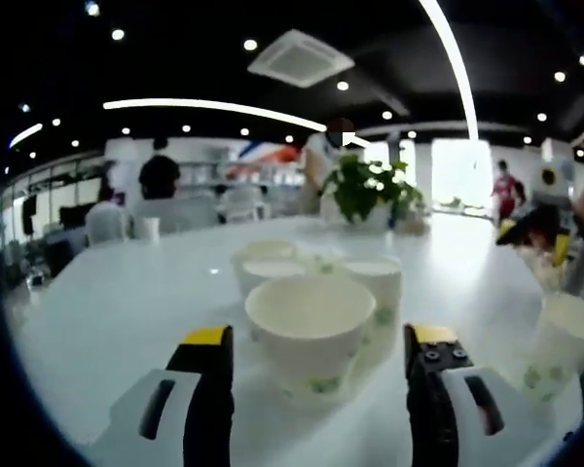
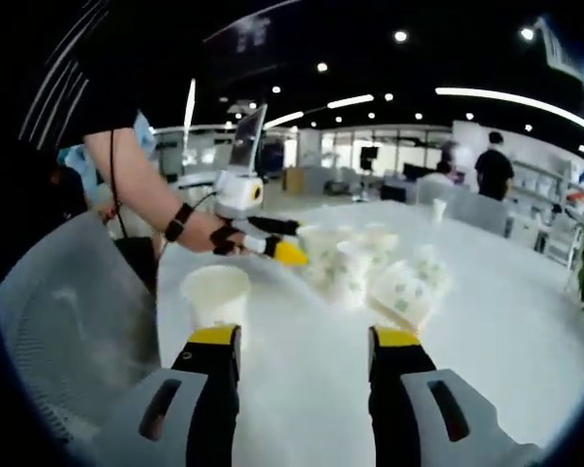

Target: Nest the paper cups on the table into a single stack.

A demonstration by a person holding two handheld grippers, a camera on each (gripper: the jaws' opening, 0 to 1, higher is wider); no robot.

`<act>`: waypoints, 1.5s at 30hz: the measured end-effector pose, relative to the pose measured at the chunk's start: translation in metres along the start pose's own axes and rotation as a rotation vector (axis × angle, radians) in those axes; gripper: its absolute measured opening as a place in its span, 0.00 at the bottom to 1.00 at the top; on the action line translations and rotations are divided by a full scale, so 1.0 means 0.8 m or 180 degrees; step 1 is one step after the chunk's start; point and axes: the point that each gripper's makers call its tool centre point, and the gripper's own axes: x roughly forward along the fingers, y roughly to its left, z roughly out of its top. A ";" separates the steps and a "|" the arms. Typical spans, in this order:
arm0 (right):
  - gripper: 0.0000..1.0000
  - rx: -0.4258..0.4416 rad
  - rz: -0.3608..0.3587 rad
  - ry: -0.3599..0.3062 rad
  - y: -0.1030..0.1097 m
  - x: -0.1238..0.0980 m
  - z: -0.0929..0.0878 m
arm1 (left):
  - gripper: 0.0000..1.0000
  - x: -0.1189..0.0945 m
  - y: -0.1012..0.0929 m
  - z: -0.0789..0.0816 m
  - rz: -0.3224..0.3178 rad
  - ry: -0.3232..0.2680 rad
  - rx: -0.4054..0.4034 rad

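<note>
Both tools sit with jaws apart, gripping nothing. The left tool (image 1: 313, 362) frames the nearest paper cup (image 1: 310, 324) in the cluster on the white bench (image 1: 127, 302). The right tool (image 2: 305, 352) hovers near a lone cup (image 2: 215, 296).

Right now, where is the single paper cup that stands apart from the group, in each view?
Left gripper view: the lone cup is at the right edge, right of the cup cluster.
Right gripper view: it is at lower left, just above the left-hand jaw.
Shared landmark: the cup cluster.
</note>
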 end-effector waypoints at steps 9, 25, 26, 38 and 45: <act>0.48 0.0027 0.0018 0.0020 -0.001 -0.001 -0.001 | 0.62 0.010 0.009 0.017 0.0006 -0.0142 0.0117; 0.46 -0.0002 0.0071 0.0025 0.006 0.002 -0.002 | 0.45 0.015 -0.001 0.002 -0.0214 -0.0079 0.0011; 0.46 -0.0008 0.0070 0.0039 0.006 0.003 -0.003 | 0.45 0.015 -0.001 0.002 -0.0217 -0.0080 0.0014; 0.46 0.0001 0.0091 0.0043 0.007 0.004 -0.002 | 0.43 0.007 -0.004 0.009 -0.0230 -0.0086 0.0030; 0.47 0.0016 0.0063 0.0028 0.007 0.003 0.001 | 0.43 -0.008 -0.012 0.020 -0.0232 -0.0074 0.0042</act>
